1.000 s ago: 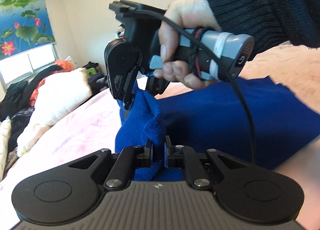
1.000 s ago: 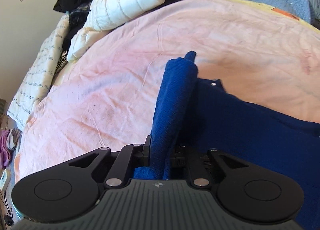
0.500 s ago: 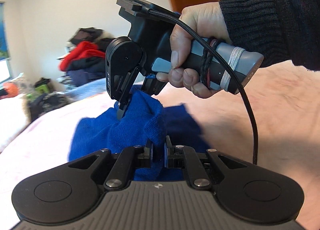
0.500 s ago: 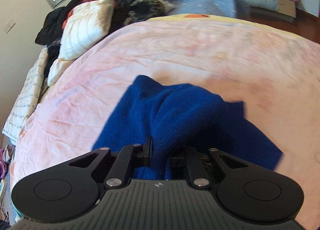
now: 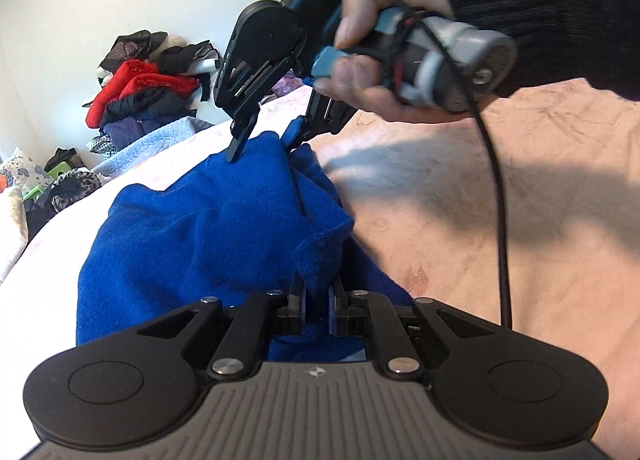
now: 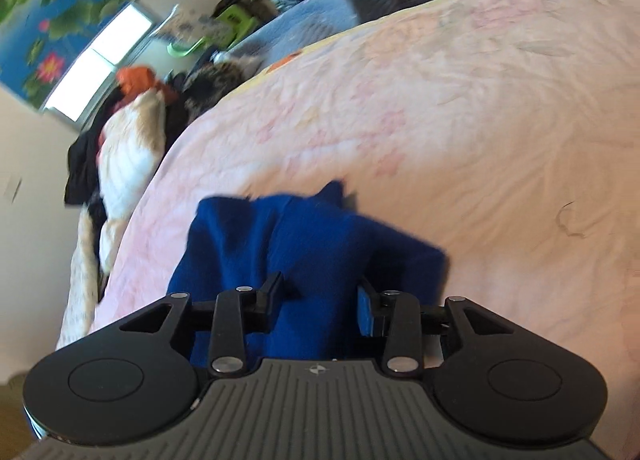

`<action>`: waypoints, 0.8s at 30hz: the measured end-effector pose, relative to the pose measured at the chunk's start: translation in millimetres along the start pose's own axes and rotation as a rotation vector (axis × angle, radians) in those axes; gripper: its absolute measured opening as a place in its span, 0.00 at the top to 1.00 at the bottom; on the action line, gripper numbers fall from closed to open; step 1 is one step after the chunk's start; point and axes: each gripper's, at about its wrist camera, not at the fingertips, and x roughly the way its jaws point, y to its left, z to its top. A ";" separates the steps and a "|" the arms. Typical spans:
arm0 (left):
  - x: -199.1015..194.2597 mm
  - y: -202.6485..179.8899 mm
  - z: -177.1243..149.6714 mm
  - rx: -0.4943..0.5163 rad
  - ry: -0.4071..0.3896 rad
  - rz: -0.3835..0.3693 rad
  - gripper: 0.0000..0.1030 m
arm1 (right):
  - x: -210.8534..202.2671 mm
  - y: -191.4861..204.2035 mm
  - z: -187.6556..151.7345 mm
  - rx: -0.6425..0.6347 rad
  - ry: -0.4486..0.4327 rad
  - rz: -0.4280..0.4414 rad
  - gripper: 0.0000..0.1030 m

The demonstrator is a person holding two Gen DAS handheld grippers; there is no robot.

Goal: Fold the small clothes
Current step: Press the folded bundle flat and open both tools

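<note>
- Left gripper (image 5: 316, 306) was nearly closed, pads clamped on a fold of the blue garment (image 5: 208, 228); the cloth bunched up between the fingers.
- Right gripper (image 6: 320, 300) jaws had just been opening; they stood partly apart with a ridge of the blue garment (image 6: 304, 256) between them, and the pads did not press on it.
- From the left wrist view, the right gripper (image 5: 262, 144) hovered tips-down over the far end of the garment, one black finger touching the cloth, the blue pad beside it.
- A hand (image 5: 384, 40) in a dark ribbed sleeve (image 5: 552, 0) gripped the handle; a black cable (image 5: 500, 196) hung down from it.
- Garment lay crumpled and partly doubled over on the pink bed (image 5: 500, 188), about mid-bed, well away from the far edge.
- Bed (image 6: 440, 100) cover was wrinkled pink; the arm's shadow fell across it beside the garment.
- At the far edge of the bed: a heap of clothes (image 5: 140, 88) in red, black and purple against the wall.
- Right wrist view, blurred: a white padded jacket (image 6: 132, 156) at the left edge of the bed, a window (image 6: 100, 60) and a lotus-print blind (image 6: 48, 20) behind.
</note>
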 end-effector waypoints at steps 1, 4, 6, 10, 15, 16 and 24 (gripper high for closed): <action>-1.3 -4.2 0.7 0.009 -0.002 0.004 0.91 | 3.9 -4.0 2.2 0.019 -0.003 0.003 0.63; -1.8 -5.0 1.1 0.020 -0.010 0.006 0.91 | 11.4 -3.7 1.4 0.006 -0.021 -0.008 0.91; -9.1 -11.6 -1.9 0.023 -0.019 -0.001 0.91 | 4.8 2.2 0.6 -0.032 -0.070 -0.008 0.91; -15.4 -24.9 -9.9 0.099 -0.050 0.010 0.91 | 16.7 -23.1 0.5 0.026 -0.045 -0.064 0.91; -58.5 4.1 -30.9 0.104 -0.174 -0.035 0.89 | -10.8 -28.3 -14.0 0.146 -0.130 0.034 0.58; -69.1 15.9 -38.3 0.086 -0.188 -0.038 0.89 | -22.6 -26.3 -21.0 0.144 -0.155 0.057 0.55; -78.1 117.9 -76.8 -0.294 0.036 0.067 0.89 | -79.0 2.0 -109.9 0.031 -0.064 0.064 0.55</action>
